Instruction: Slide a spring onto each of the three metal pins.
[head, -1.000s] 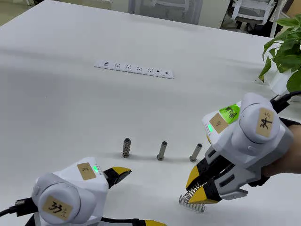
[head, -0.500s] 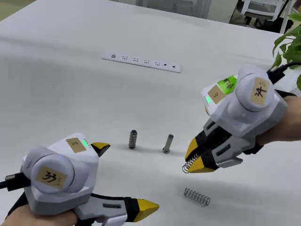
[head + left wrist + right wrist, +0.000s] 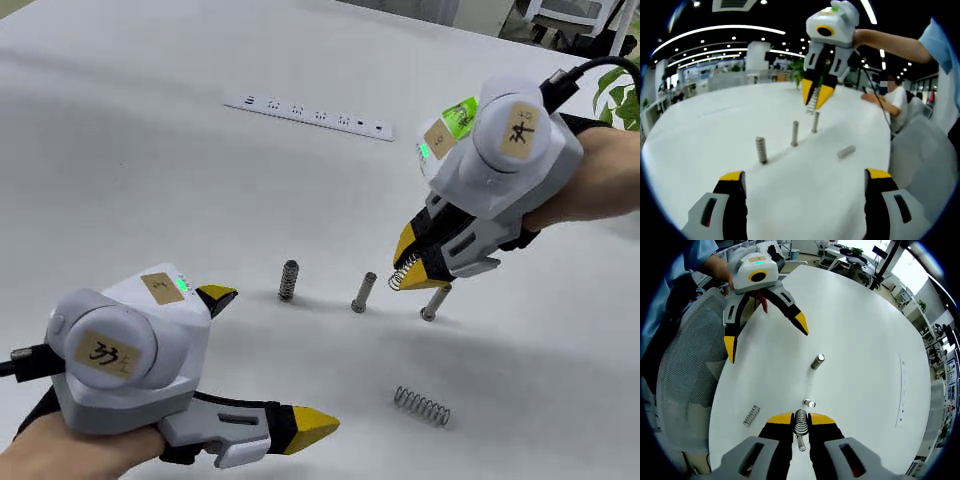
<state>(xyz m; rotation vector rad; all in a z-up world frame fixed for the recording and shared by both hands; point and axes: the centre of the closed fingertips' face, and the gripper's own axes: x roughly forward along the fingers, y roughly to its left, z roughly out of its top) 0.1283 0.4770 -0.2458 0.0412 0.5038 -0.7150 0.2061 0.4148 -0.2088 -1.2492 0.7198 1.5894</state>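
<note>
Three metal pins stand in a row on the white table. The left pin (image 3: 289, 280) (image 3: 761, 150) (image 3: 818, 361) carries a spring; the middle pin (image 3: 363, 291) (image 3: 795, 133) (image 3: 809, 403) and the right pin (image 3: 434, 302) (image 3: 815, 121) (image 3: 800, 442) are bare. My right gripper (image 3: 415, 270) (image 3: 800, 420) is shut on a spring (image 3: 403, 272) (image 3: 811, 104) (image 3: 800, 422) just above the right pin. Another spring (image 3: 421, 405) (image 3: 846, 151) (image 3: 751, 415) lies loose on the table. My left gripper (image 3: 265, 360) (image 3: 805, 177) is open, near the front, holding nothing.
A white power strip (image 3: 310, 115) lies at the far side of the table (image 3: 150, 180). A green plant (image 3: 620, 95) stands at the right edge. A person's hand and blue sleeve (image 3: 940, 45) hold the right gripper.
My right gripper has lifted one spring off the table and carried it up and away, to just above the right pin. The left gripper stays open near the front.
</note>
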